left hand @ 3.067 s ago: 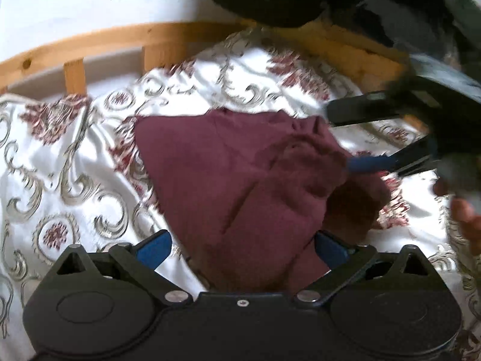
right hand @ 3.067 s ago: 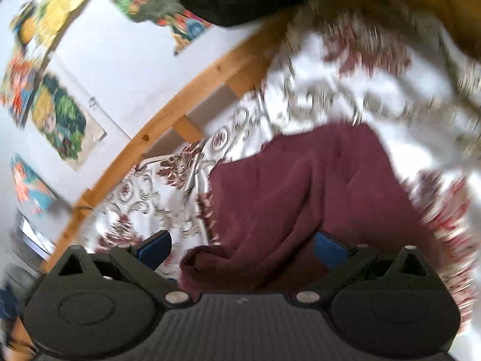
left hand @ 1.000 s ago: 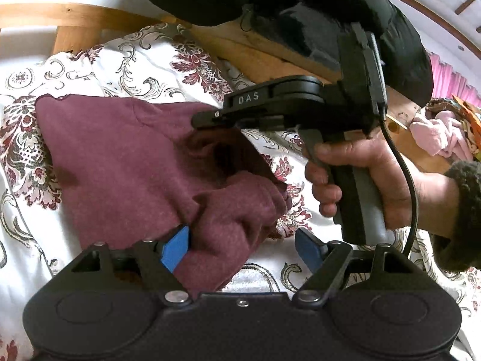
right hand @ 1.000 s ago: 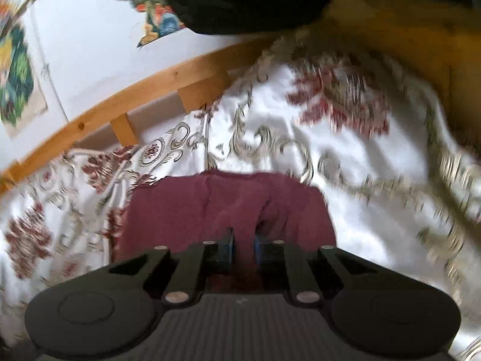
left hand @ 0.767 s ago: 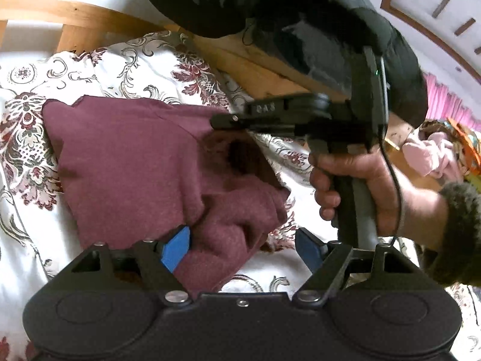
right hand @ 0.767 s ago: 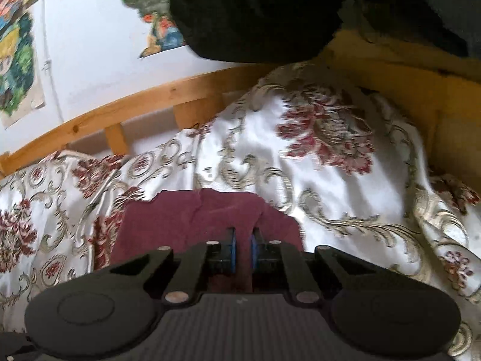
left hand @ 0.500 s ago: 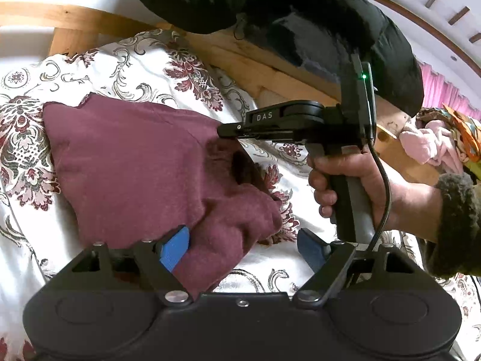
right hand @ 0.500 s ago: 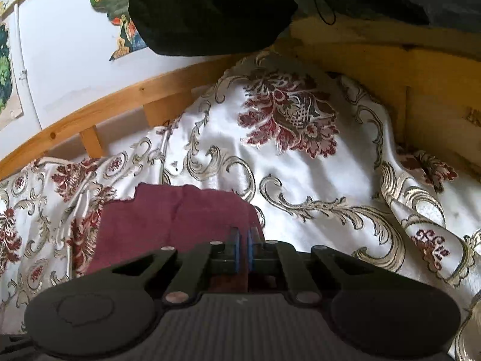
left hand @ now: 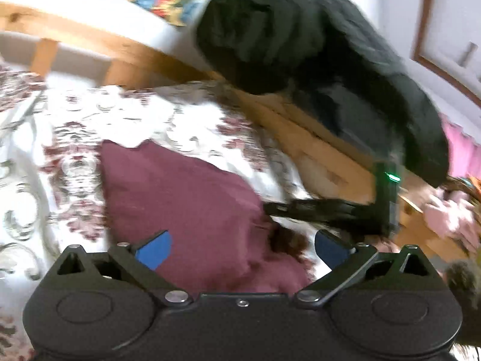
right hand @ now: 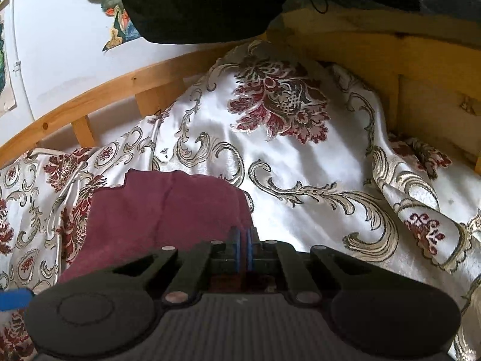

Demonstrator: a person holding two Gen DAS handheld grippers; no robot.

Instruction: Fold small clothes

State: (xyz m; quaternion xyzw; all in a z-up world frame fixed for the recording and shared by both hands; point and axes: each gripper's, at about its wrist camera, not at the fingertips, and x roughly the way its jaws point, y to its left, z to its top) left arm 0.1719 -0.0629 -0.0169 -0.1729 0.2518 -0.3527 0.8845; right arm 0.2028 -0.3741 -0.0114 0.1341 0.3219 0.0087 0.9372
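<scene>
One maroon knit garment (left hand: 183, 198) lies folded, rumpled at its near corner, on the floral satin bedspread (right hand: 300, 174). Left gripper (left hand: 240, 248) jaws opening, garment between but unpressed; right gripper (right hand: 244, 240) jaws together on a maroon fold.

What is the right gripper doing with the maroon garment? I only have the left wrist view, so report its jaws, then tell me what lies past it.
Observer: In the right wrist view, the right gripper has its blue pads shut together at the near right edge of the maroon garment. Dark red cloth shows just behind the pads, so it seems to be pinching that edge.
Operator: Now give me the ground beyond it.
Observer: The patterned bedspread lies beyond. On the right it bunches into a raised fold and runs up against the wooden bed frame.
</scene>
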